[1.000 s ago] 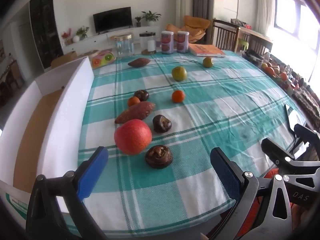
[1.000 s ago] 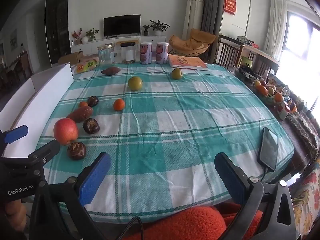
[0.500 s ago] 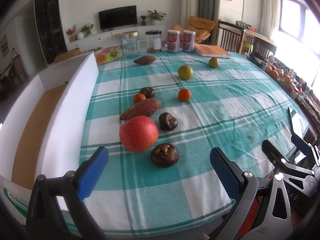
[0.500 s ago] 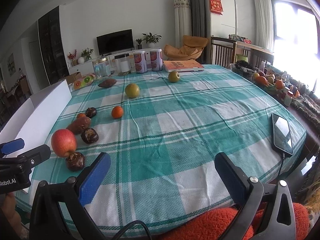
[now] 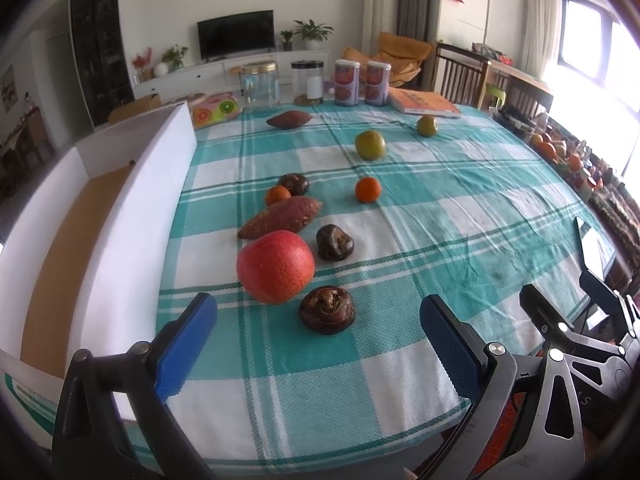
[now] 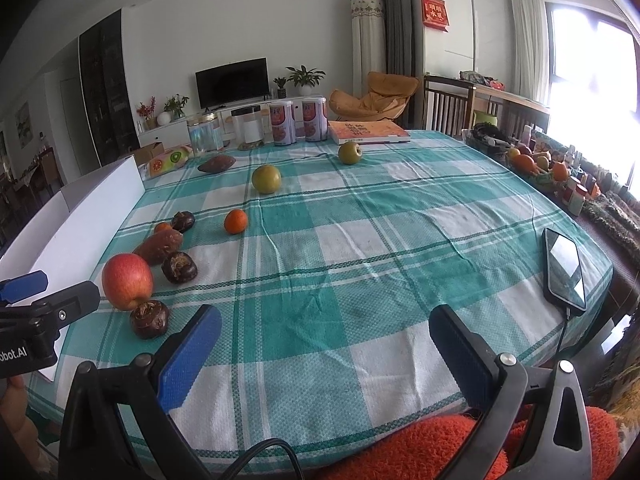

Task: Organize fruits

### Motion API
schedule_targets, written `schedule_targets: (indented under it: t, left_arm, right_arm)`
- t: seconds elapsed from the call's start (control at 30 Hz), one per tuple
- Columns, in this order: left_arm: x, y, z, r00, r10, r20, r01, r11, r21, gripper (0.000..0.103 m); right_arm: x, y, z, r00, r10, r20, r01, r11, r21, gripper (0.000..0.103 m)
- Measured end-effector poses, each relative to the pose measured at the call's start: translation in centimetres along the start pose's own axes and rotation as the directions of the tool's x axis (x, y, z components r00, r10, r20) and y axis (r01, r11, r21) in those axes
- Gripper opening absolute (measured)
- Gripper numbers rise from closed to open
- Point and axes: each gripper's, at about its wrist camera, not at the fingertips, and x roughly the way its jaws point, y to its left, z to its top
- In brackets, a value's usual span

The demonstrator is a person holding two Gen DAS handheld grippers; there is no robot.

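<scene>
One red apple [image 5: 275, 266] lies ahead of left gripper [image 5: 318, 344].

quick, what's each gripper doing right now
Left gripper: open, holding nothing, just short of the apple.
Right gripper: open, holding nothing, over bare tablecloth.

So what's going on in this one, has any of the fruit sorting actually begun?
Not yet. A person holds two grippers over the near edge of the checked tablecloth; the left gripper and right gripper are both open and hold nothing. The left one points at the red apple and a dark brown fruit beside it. Two sweet potatoes, oranges and green fruits lie scattered on the cloth. The white box at the left edge shows nothing inside.
</scene>
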Motion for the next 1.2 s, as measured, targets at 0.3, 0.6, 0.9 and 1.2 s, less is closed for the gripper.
schedule_targets:
  t: [0.3,0.6,0.9,1.2]
  left_arm:
    - [0.2,-0.2,-0.1,1.000,-0.003,-0.007,0.003,1.000,0.000,0.102]
    - [0.2,0.2,-1.1,1.000,0.010,-0.026,-0.010,1.000,0.014,0.102]
    - [3.6,3.3,-4.0,0.977,-0.035,-0.208,0.025,0.999,-0.048,0.102]
    - [8.2,3.3,-4.8,0.945,-0.028,-0.327,0.013,0.999,-0.047,0.102]
  right_arm:
    - [0.0,-0.1,0.0,1.000,0.006,-0.001,-0.006,1.000,0.000,0.103]
    - [-0.2,-0.3,-0.1,1.000,0.011,0.013,-0.011,1.000,0.011,0.103]
    - [0.0,-0.3,-0.2,1.000,0.009,0.000,-0.009,1.000,0.015,0.103]
    - [0.0,0.0,-0.2,1.000,0.002,-0.004,-0.002,1.000,0.004,0.103]
